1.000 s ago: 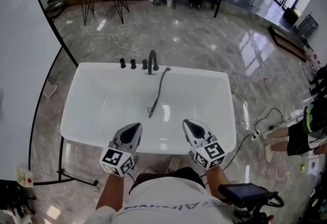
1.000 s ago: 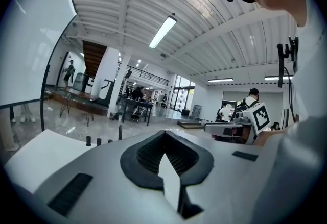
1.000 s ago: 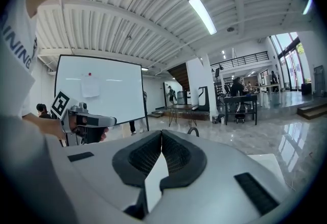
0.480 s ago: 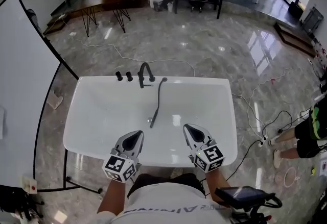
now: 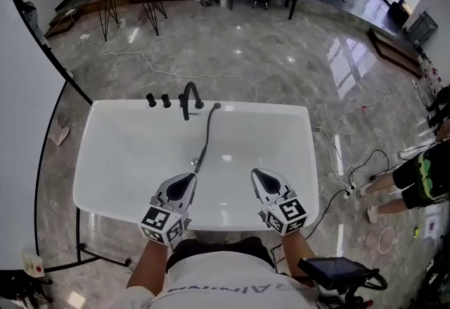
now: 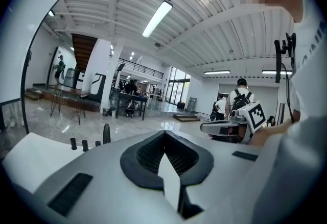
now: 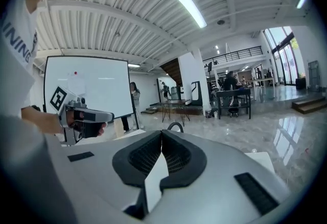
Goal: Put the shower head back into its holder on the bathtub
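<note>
Lying on the glossy floor of the smooth white bathtub (image 5: 281,112), the shower head (image 5: 195,160) is a slim dark wand. Its thin hose (image 5: 207,128) runs up to the curved black faucet (image 5: 188,98), so it is not yet in its holder. The left hand-held gripper (image 5: 185,179) and right hand-held gripper (image 5: 259,174) hover over the near rim, jaws pressed together and empty, seemingly poised to reach in.
</note>
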